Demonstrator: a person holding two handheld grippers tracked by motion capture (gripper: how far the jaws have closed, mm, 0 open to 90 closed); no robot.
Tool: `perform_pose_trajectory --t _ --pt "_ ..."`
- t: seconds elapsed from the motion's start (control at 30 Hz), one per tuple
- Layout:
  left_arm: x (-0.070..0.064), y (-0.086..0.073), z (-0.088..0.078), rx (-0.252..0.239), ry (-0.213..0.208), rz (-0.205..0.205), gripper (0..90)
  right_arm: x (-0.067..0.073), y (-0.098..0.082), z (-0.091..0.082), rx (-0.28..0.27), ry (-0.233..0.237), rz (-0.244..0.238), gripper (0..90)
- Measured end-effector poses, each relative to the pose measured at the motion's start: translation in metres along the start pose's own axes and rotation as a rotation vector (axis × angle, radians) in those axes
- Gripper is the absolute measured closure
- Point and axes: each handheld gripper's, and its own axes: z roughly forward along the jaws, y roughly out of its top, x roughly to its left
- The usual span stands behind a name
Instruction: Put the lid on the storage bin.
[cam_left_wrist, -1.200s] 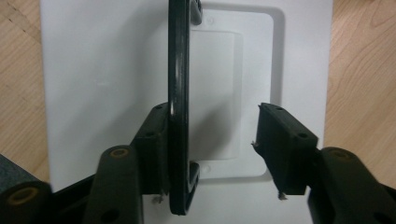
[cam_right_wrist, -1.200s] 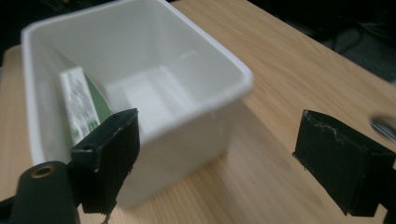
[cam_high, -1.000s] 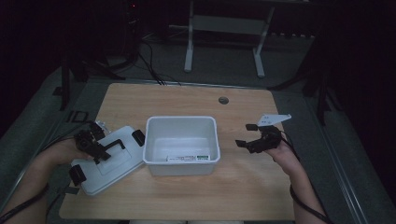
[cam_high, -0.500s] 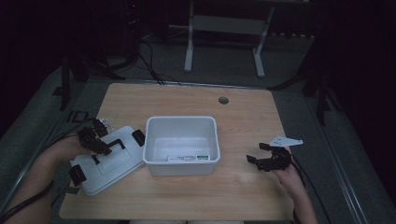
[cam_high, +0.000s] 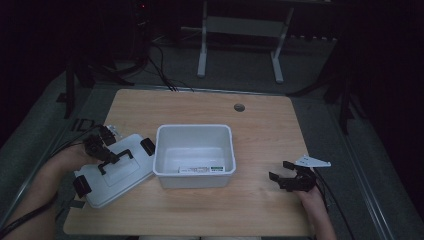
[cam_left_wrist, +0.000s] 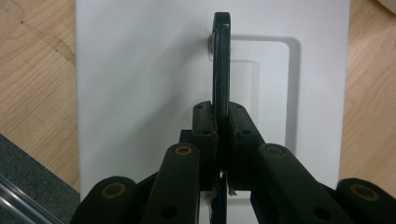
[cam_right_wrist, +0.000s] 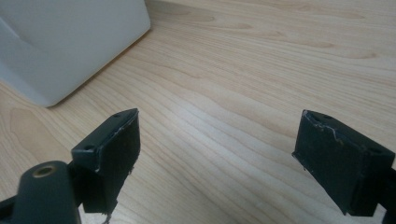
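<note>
A white lid (cam_high: 117, 175) with black clips lies flat on the table left of an open white tub (cam_high: 194, 180). My left gripper (cam_high: 101, 150) sits over the lid, and its jaws have just been closing. In the left gripper view the left gripper (cam_left_wrist: 220, 114) presses from both sides on the lid's thin black handle (cam_left_wrist: 221, 60), with the lid (cam_left_wrist: 140, 93) under it. My right gripper (cam_high: 280, 170) hovers low over bare wood to the right of the tub. In the right gripper view the right gripper (cam_right_wrist: 215, 149) stands open with nothing between its fingers, and the tub's corner (cam_right_wrist: 70, 42) shows at upper left.
The wooden table (cam_high: 260, 130) has a round cable hole (cam_high: 239, 107) near its far edge. A label strip (cam_high: 202, 169) lies along the tub's near inner wall. Dark floor, cables and a metal stand (cam_high: 239, 30) sit beyond the table.
The right hand came down and toward the near edge, from beside the tub to low over the table. The left gripper closed on the lid's handle without shifting.
</note>
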Motion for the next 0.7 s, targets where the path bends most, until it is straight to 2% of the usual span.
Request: perform_pose_trajectory --t 0.17,0.33,0.37,0.4,0.43,0.47,0.57,0.6,0.67,0.7 --pt "0.001 -0.005 -0.016 -0.003 0.009 -0.006 83.6 0.000 -0.002 0.001 0.003 0.007 0.002 14.0" --pt "0.000 -0.012 -0.041 -0.019 0.030 -0.002 83.6 0.000 -0.001 0.001 0.005 0.015 0.002 14.0" --pt "0.000 -0.014 -0.053 -0.021 0.034 0.002 83.6 0.000 -0.001 0.002 0.007 0.018 0.001 14.0" --pt "0.000 -0.014 -0.053 -0.021 0.034 0.002 83.6 0.000 -0.001 0.002 0.007 0.018 0.001 14.0" --pt "0.000 -0.016 -0.064 -0.027 0.039 0.004 83.6 0.000 -0.001 0.002 0.010 0.022 0.001 14.0" --pt "0.000 -0.016 -0.064 -0.027 0.039 0.004 83.6 0.000 -0.001 0.002 0.010 0.022 0.001 14.0" --pt "0.001 -0.019 -0.084 -0.062 0.037 -0.007 83.6 0.000 -0.001 0.003 0.012 0.024 0.001 14.0" --pt "0.001 -0.019 -0.084 -0.062 0.037 -0.007 83.6 0.000 -0.001 0.003 0.012 0.024 0.001 14.0" --pt "0.000 -0.019 -0.094 -0.069 0.039 -0.001 83.6 0.000 -0.001 0.004 0.015 0.027 -0.003 13.9" --pt "0.000 -0.018 -0.105 -0.092 0.028 -0.002 83.6 0.000 -0.001 0.004 0.018 0.027 -0.005 13.9"
